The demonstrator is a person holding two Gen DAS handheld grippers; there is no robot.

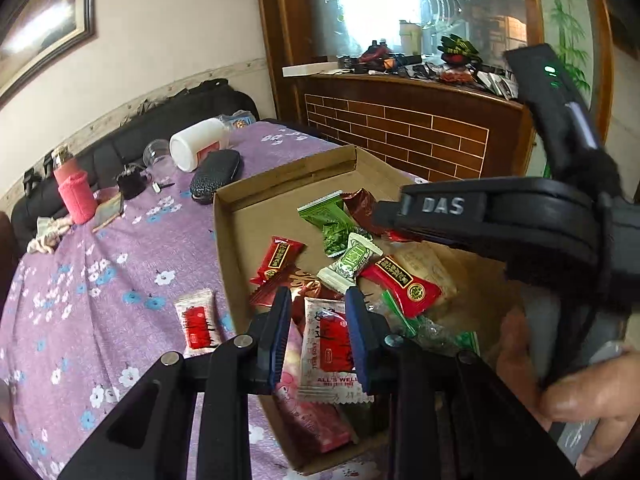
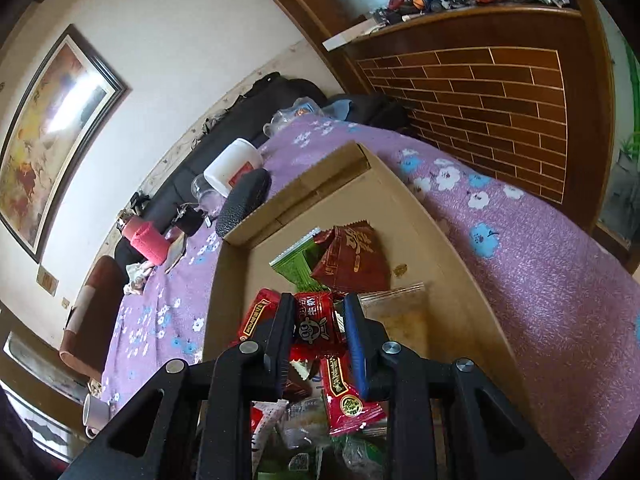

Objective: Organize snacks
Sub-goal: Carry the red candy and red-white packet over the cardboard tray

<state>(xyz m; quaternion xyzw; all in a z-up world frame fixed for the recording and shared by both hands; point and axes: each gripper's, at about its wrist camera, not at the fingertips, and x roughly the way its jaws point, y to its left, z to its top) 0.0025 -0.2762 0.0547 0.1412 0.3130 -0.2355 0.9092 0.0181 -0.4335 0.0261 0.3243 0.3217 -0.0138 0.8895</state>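
Observation:
A shallow cardboard box (image 1: 256, 216) on the purple flowered tablecloth holds several snack packets, red, green and white. My left gripper (image 1: 319, 304) hangs over its near corner, shut on a white-and-red packet (image 1: 329, 344) marked "ALL'S WELL". A matching white-and-red packet (image 1: 197, 322) lies on the cloth just left of the box. In the left wrist view my right gripper (image 1: 384, 218) reaches in from the right above the green and dark red packets. Over the box (image 2: 218, 292), my right gripper (image 2: 320, 308) is shut on a red sweet wrapper with a cartoon face (image 2: 318, 322).
A white jar (image 1: 198, 146) on its side, a black pouch (image 1: 216, 176), a clear cup (image 1: 157, 156) and a pink bottle (image 1: 74, 192) crowd the table's far end. A black sofa (image 1: 132, 136) lines the wall. A wooden counter with brick-pattern front (image 1: 400, 136) stands behind. A hand (image 1: 580, 396) is at right.

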